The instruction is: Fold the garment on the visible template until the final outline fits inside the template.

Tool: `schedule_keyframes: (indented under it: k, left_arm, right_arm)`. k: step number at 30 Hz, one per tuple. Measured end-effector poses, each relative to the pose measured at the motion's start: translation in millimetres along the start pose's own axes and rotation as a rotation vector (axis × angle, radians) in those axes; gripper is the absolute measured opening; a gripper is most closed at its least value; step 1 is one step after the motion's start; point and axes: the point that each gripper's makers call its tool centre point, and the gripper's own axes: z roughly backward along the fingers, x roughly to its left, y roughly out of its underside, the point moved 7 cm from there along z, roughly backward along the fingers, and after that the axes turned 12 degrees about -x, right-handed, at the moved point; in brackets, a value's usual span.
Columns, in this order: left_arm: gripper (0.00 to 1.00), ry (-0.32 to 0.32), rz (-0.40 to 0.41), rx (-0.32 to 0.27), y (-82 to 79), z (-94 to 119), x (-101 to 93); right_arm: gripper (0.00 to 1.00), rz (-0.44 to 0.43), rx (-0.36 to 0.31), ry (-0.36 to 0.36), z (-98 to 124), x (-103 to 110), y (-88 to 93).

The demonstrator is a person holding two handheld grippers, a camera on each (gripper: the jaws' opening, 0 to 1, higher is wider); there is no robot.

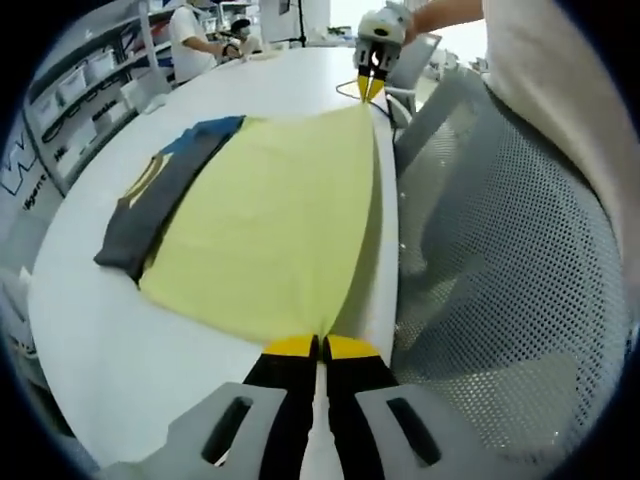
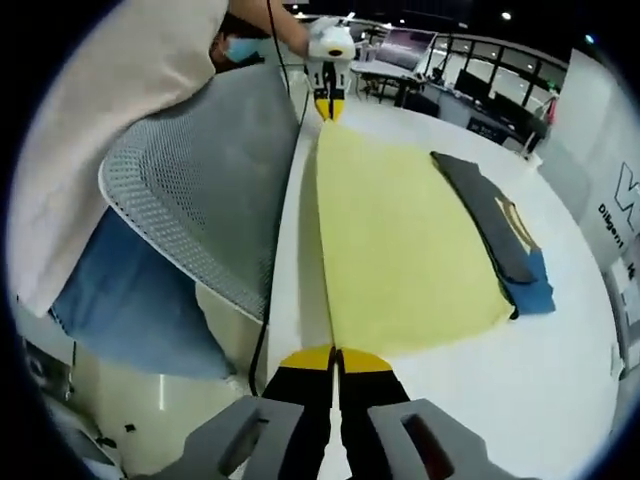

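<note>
Two corners of the yellow garment (image 1: 270,230) are pinched, one by each gripper's closed jaws: left gripper (image 1: 320,347), right gripper (image 2: 334,357). It lies flat on the white table (image 1: 120,350) near its edge, beside a dark folded piece (image 1: 160,200). Light, limp cloth: hold by corners

Grey mesh chair (image 1: 500,250) pushed against my white table (image 1: 120,350); shelving with bins (image 1: 90,90) behind; seated person (image 1: 190,40) at far end.

Bright, even overhead light fills both views, with soft glare on the glossy white counter (image 1: 250,95). Fisheye distortion bends the edges, and the background blurs slightly.
</note>
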Motion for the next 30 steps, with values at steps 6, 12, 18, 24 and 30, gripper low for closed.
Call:
schedule_keyframes:
  k: [6, 12, 18, 24, 30]
  left_arm:
    - [0.02, 0.016, 0.014, -0.026, -21.9, 17, 15.6]
    - [0.02, 0.007, 0.026, -0.063, -41.4, 35, 34.9]
    - [0.02, -0.015, -0.002, -0.072, -57.5, 44, 50.5]
    - [0.02, -0.039, -0.021, -0.085, -71.3, 52, 66.8]
    - [0.02, -0.082, -0.024, -0.109, -86.6, 61, 91.3]
  right_arm:
    - [0.0, -0.007, -0.009, -0.02, 17, -15, -17.8]
    - [0.0, -0.001, -0.017, -0.024, 31, -34, -35.3]
    - [0.0, 0.0, -0.024, -0.008, 40, -53, -46.6]
    - [0.0, 0.007, -0.045, 0.03, 55, -80, -61.4]
    - [0.0, 0.007, -0.058, 0.07, 62, -108, -70.5]
